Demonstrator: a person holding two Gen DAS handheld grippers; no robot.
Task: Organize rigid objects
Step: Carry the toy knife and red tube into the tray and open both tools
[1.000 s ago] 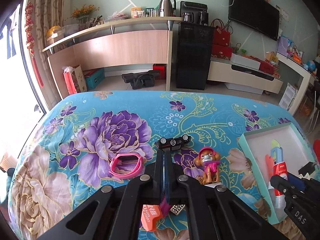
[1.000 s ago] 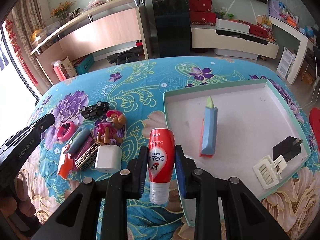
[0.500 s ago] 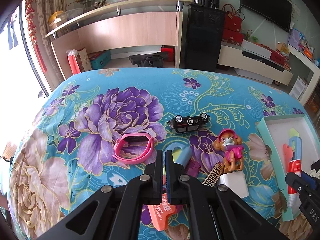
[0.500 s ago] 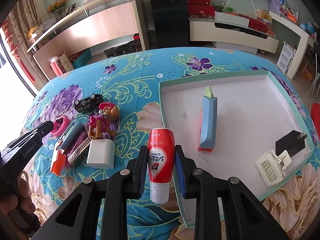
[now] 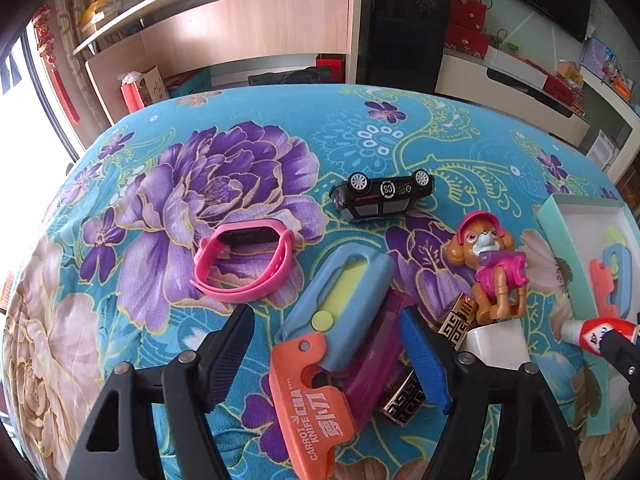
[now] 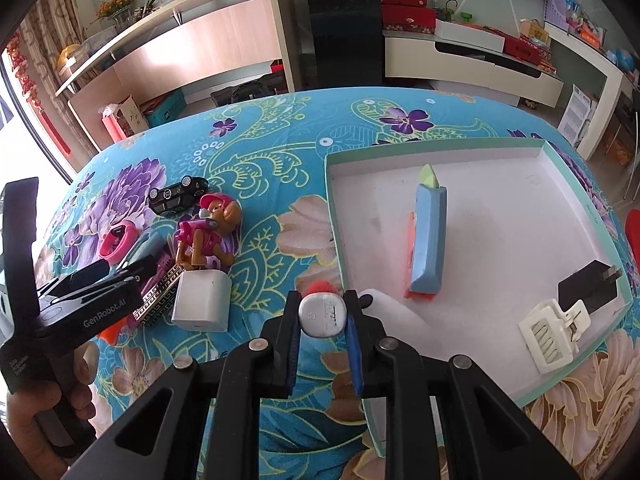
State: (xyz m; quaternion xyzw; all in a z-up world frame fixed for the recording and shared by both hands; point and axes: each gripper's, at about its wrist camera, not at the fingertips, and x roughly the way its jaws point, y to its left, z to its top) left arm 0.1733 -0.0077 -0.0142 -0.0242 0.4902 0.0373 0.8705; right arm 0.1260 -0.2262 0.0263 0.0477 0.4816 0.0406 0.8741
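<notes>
Spreading as you lower it, your left gripper (image 5: 324, 354) has its jaws opening on either side of the carrot knife (image 5: 320, 344), the blue-and-orange folding toy at the lower centre of the left wrist view. Neither pad touches it yet. What matters for the coming move is its long axis: it runs from the orange handle at the bottom of the frame up and to the right toward the blue tip, roughly along the fingers rather than across them, so a closing pinch would meet its long sides. A magenta piece (image 5: 376, 356) lies touching its right side, inside the right pad's path, and could be caught too.

Your right gripper (image 6: 323, 322) is closing on the red-and-white tube (image 6: 322, 314), seen end-on with its white base toward the camera; the pads press both sides. It hangs over the near-left rim of the tray (image 6: 440, 148), just above the lower centre of the right wrist view.

Your left hand is plainly the nearer to the knife; the tray lies well to the right of it.
</notes>
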